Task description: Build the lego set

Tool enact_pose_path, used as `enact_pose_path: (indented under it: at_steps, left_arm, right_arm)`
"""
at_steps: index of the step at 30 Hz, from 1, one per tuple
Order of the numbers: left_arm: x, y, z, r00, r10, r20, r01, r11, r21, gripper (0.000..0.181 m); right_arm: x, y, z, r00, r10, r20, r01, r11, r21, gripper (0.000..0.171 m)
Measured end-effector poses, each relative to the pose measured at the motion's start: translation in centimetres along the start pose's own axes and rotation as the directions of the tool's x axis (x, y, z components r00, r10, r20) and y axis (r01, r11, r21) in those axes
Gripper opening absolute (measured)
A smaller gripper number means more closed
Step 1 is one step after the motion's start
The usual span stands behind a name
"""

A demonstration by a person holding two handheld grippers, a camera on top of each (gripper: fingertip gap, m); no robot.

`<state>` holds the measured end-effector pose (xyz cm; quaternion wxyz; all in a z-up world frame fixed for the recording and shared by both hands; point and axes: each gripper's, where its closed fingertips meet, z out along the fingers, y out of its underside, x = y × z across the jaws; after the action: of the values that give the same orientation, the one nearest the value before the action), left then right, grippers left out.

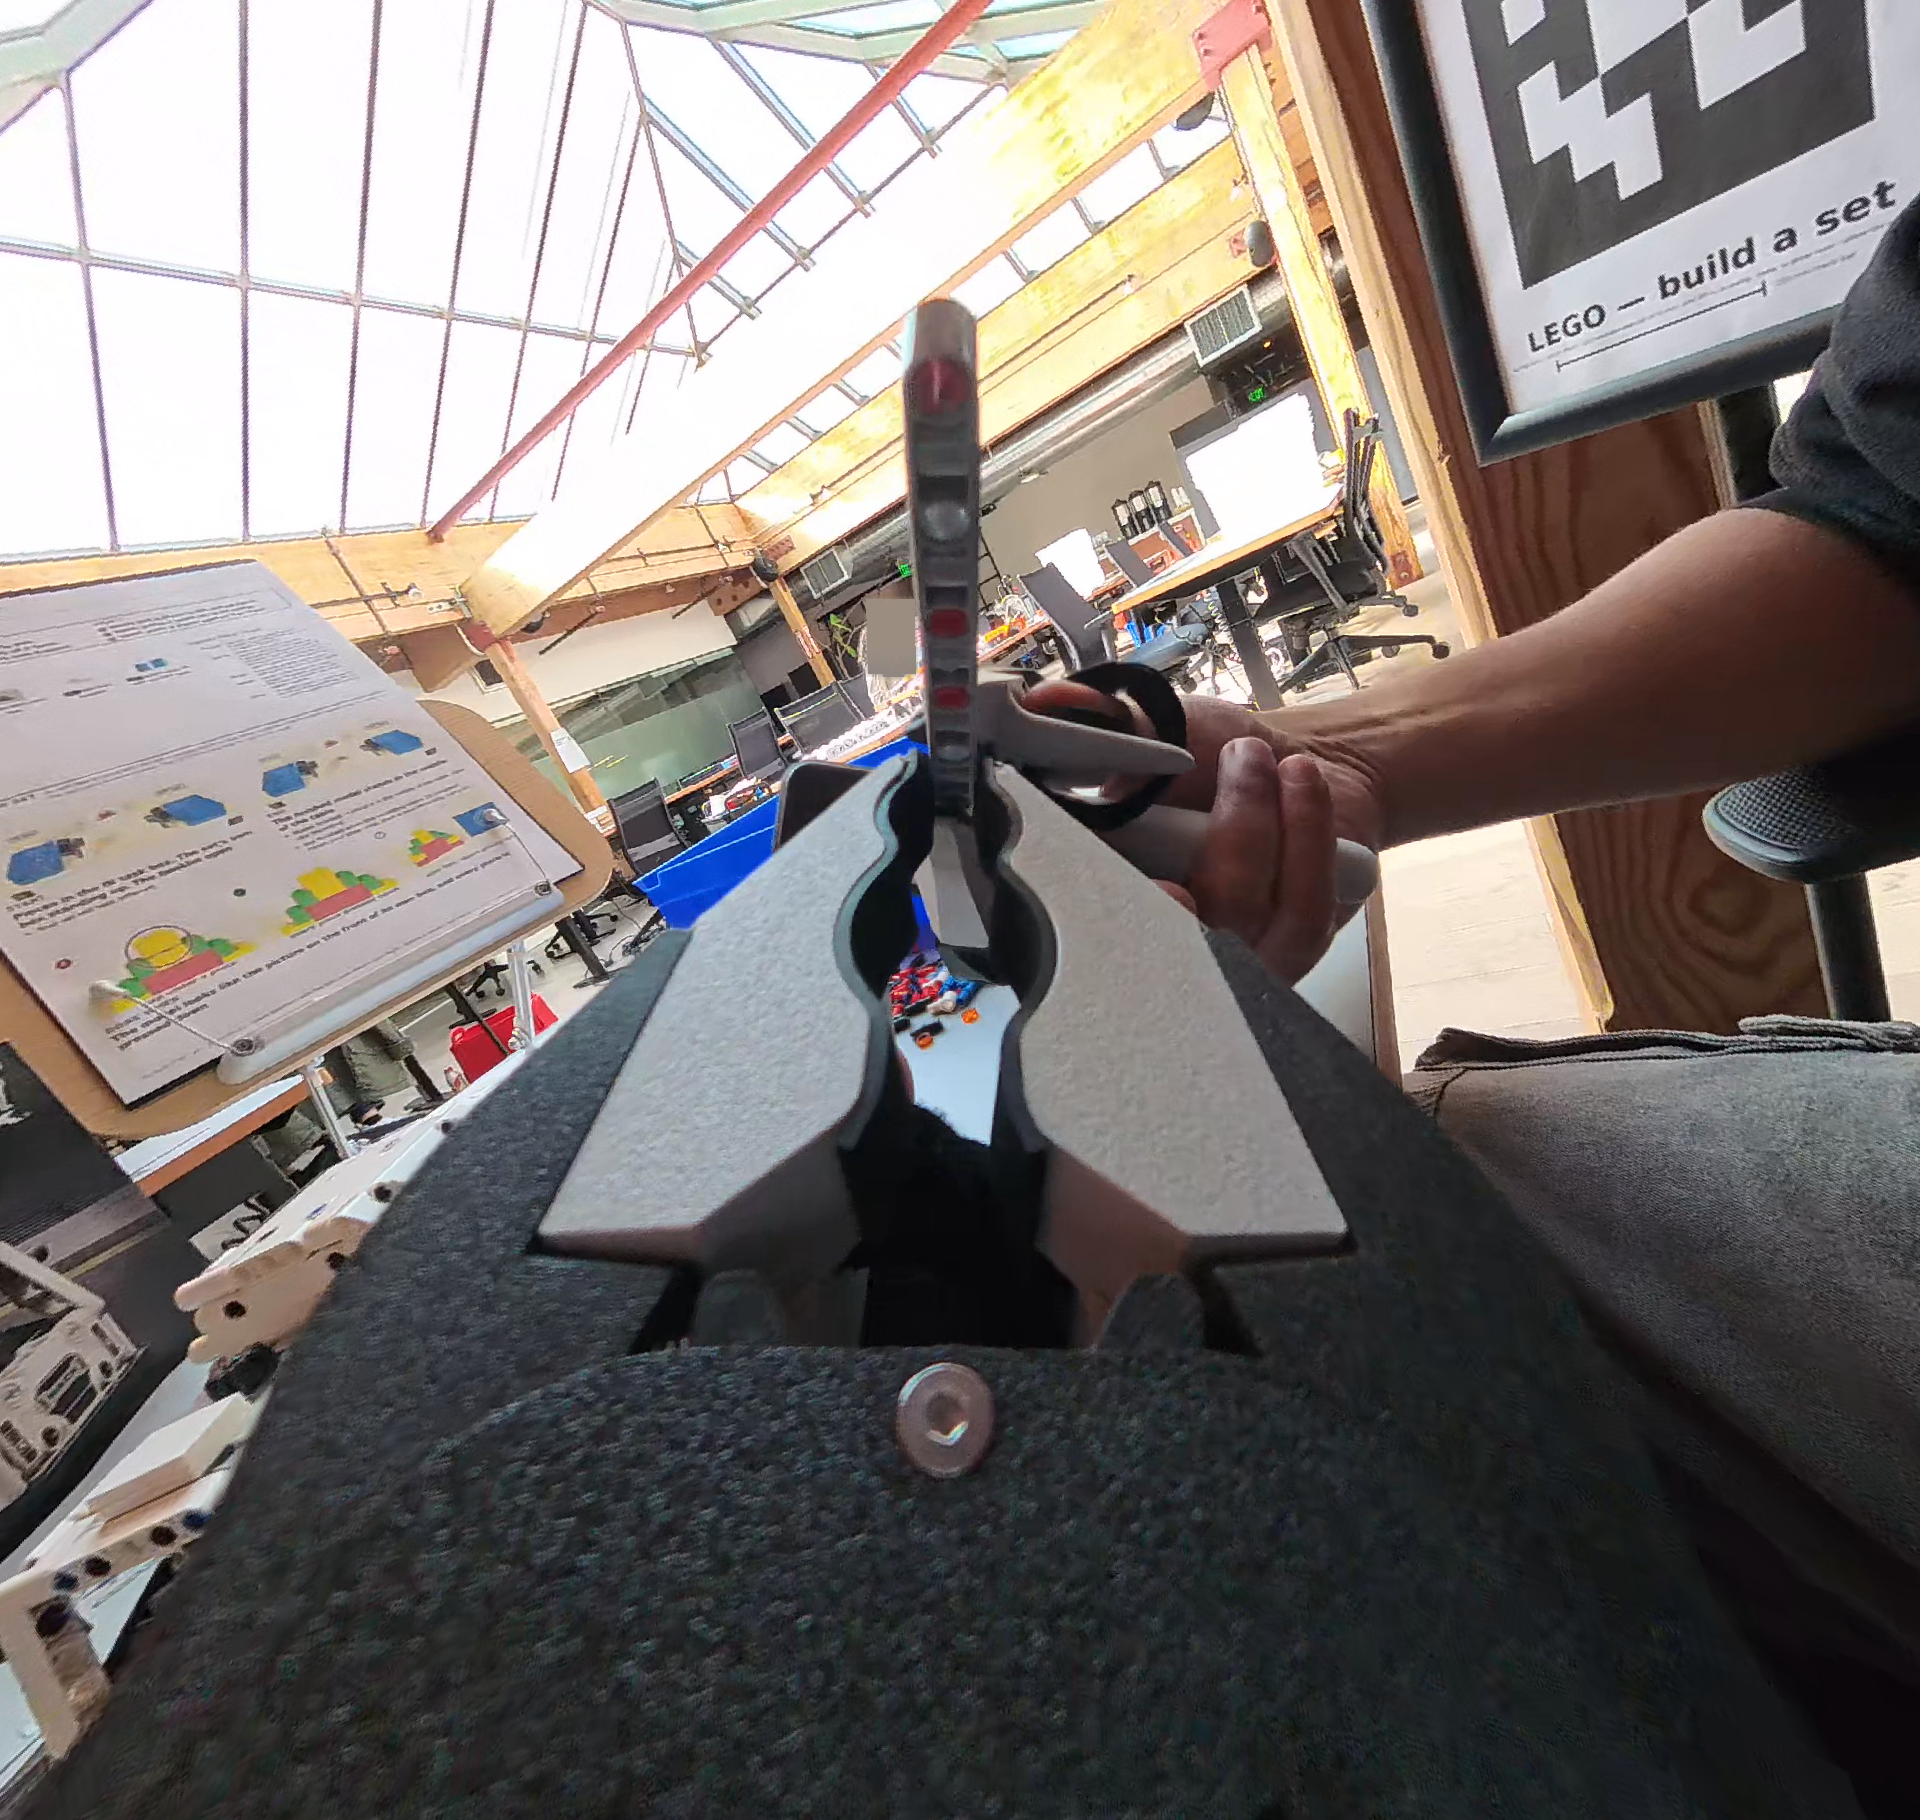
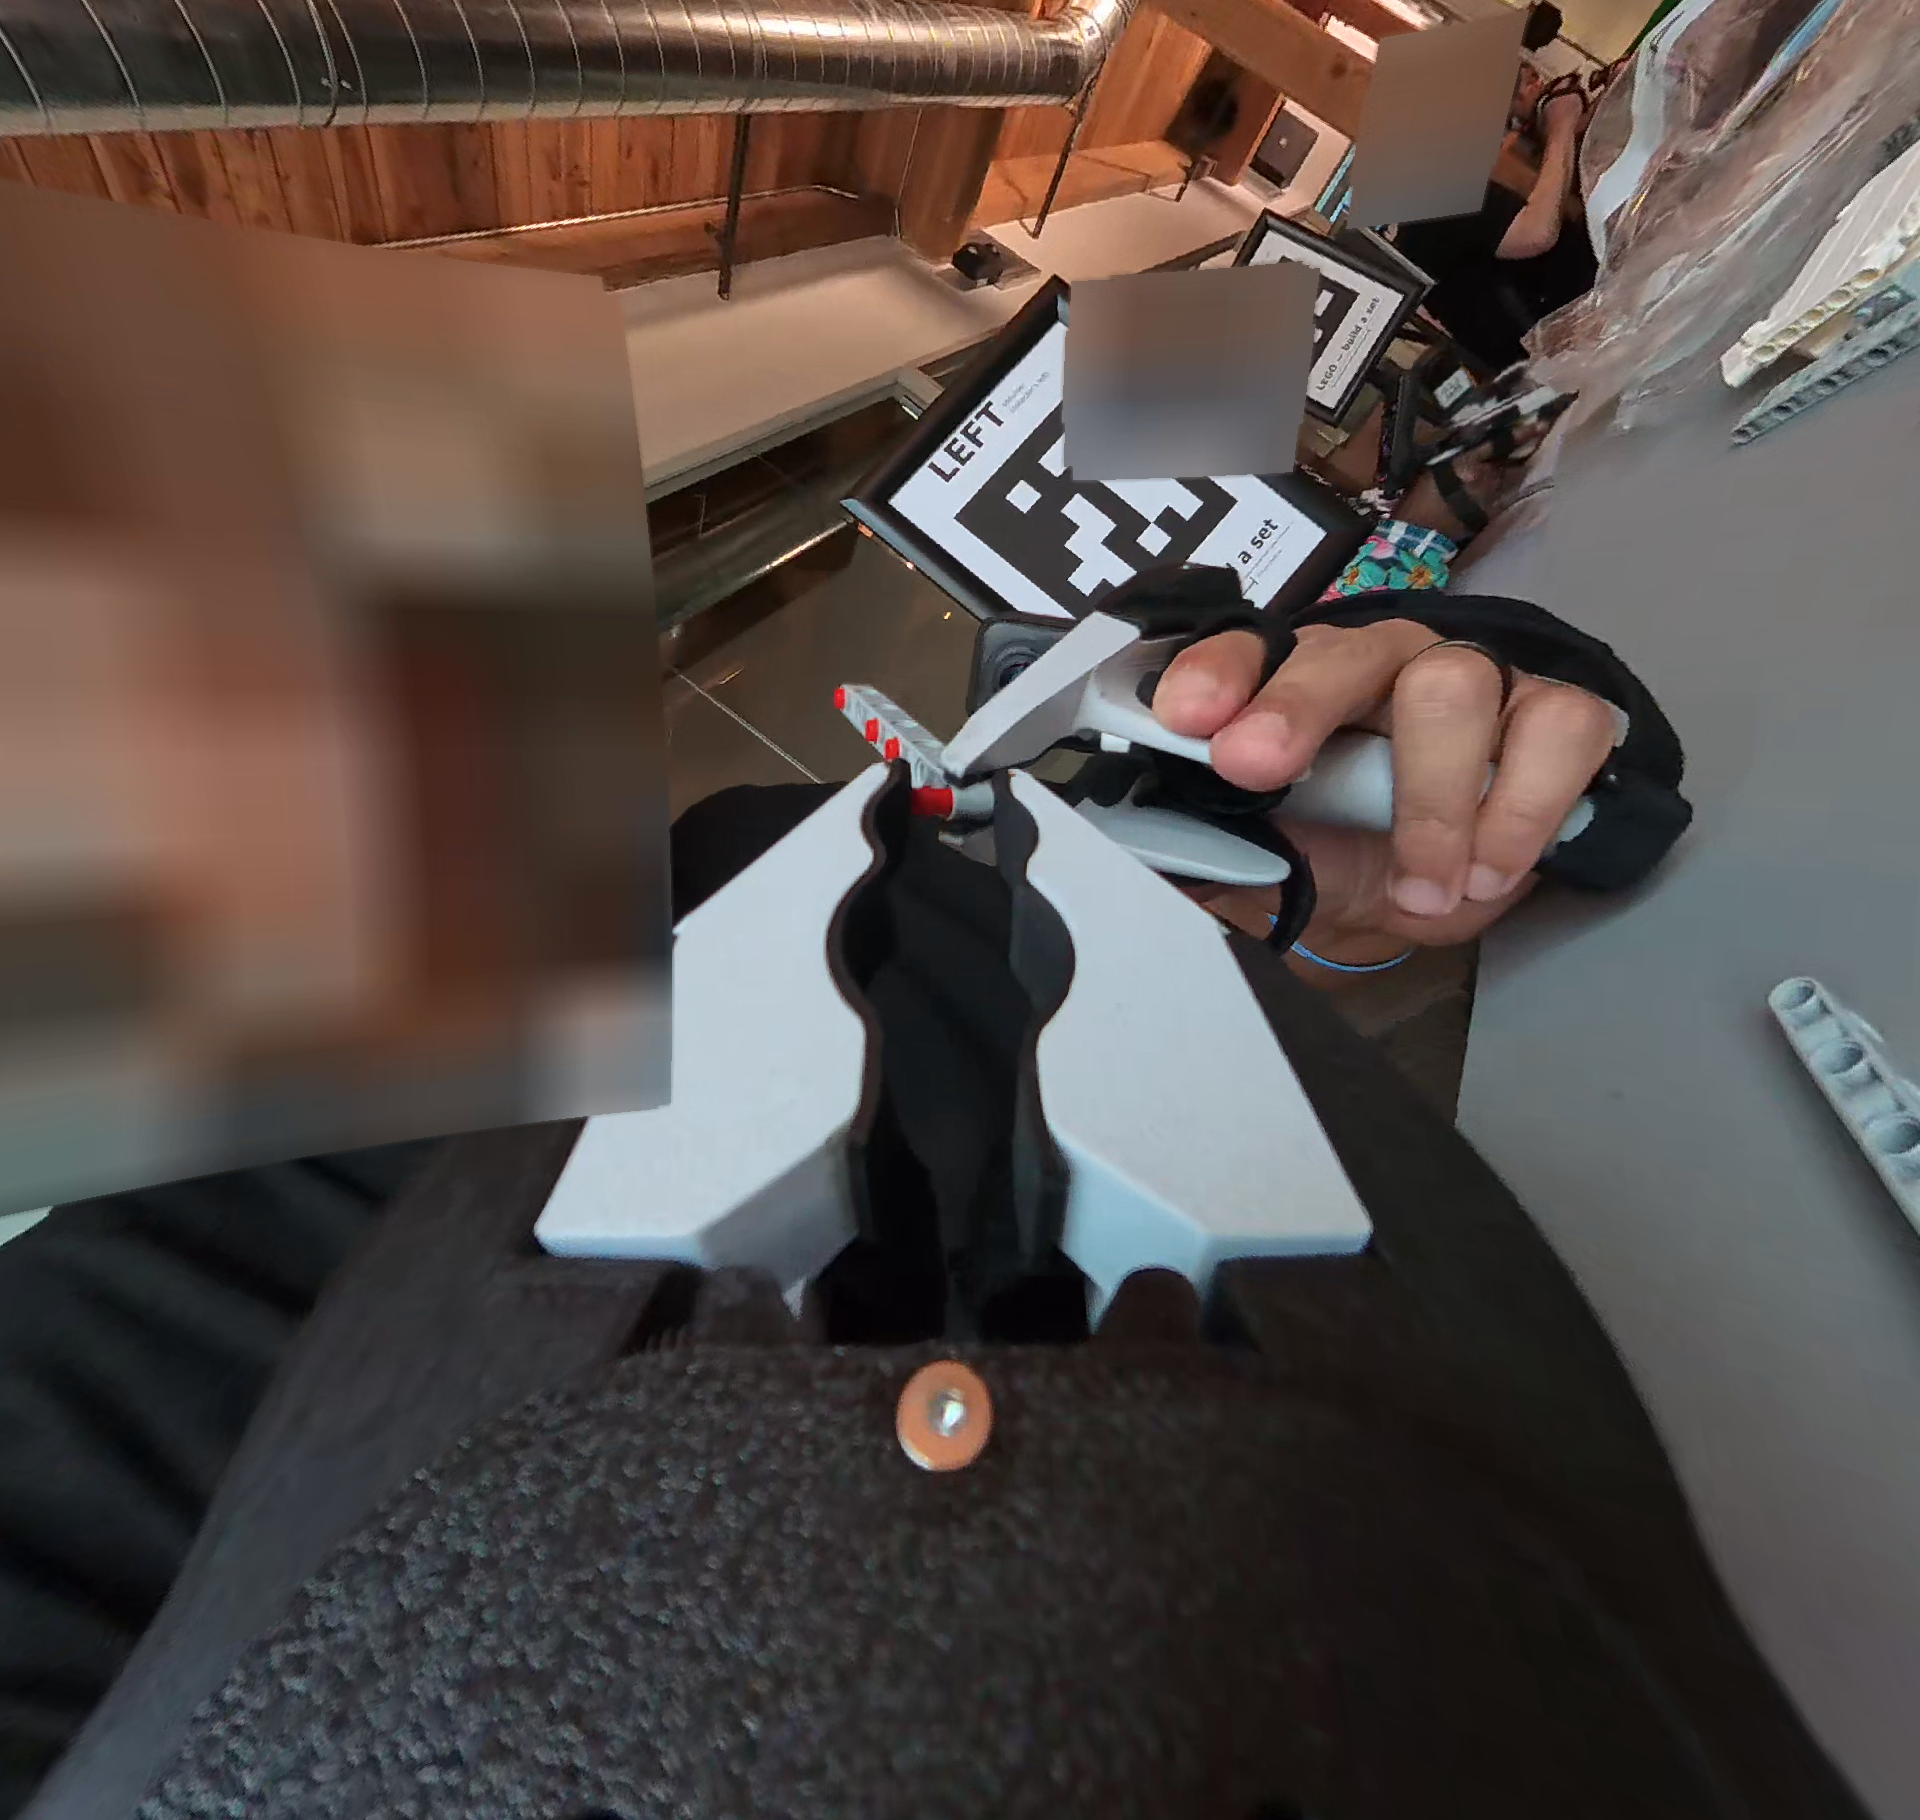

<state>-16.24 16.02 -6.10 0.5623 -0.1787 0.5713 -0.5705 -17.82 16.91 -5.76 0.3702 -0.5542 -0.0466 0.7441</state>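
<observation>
In the left wrist view my left gripper (image 1: 951,799) is shut on the lower end of a long grey beam (image 1: 943,482) with red pins, which stands upright from the fingertips. My right gripper (image 1: 995,723), held in a hand, reaches in from the right and meets the beam just above those fingertips. In the right wrist view my right gripper (image 2: 945,796) is closed on a red pin (image 2: 932,800) at the beam's (image 2: 883,721) near end. The left gripper (image 2: 961,768) holds the beam from the right.
An instruction sheet (image 1: 239,835) stands on a board at left. A framed marker sign (image 1: 1662,160) stands at upper right. Loose small pieces (image 1: 935,991) lie on the table below, with a blue bin (image 1: 717,856) behind. White model parts (image 1: 260,1271) lie at left. Another grey beam (image 2: 1860,1095) lies on the table. My two grippers' fingertips are within a few centimetres of each other.
</observation>
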Motion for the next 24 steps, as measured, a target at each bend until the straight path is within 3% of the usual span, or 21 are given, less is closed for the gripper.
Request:
enact_pose_path:
  at_steps: [11, 15, 19, 21, 24]
  left_arm:
    - [-0.6, 0.1, -0.1, 0.997, -0.079, 0.009, 0.079, 0.997, 0.005, 0.005]
    - [-0.9, 0.9, 0.0, 0.989, -0.151, 0.012, 0.151, 0.988, -0.043, 0.006]
    - [-2.4, 2.1, -1.0, 0.968, -0.243, 0.067, 0.25, 0.959, -0.131, 0.013]
    - [-3.5, 3.1, -2.0, 0.948, -0.301, 0.108, 0.317, 0.925, -0.208, 0.025]
    - [-4.3, 5.0, -3.1, 0.955, -0.27, 0.124, 0.297, 0.877, -0.378, 0.027]
  right_arm:
    - [0.6, -0.5, 0.2, 0.997, -0.064, -0.033, 0.067, 0.994, 0.091, 0.01]
    - [1.3, -0.8, -0.3, 0.971, -0.166, -0.17, 0.179, 0.981, 0.07, 0.01]
    - [1.0, -2.8, -2.5, 0.877, -0.323, -0.355, 0.369, 0.927, 0.068, 0.009]
    - [1.8, -4.0, -4.6, 0.725, -0.426, -0.541, 0.484, 0.874, -0.04, 0.009]
    - [3.2, -4.6, -7.0, 0.345, -0.612, -0.712, 0.587, 0.732, -0.345, 0.009]
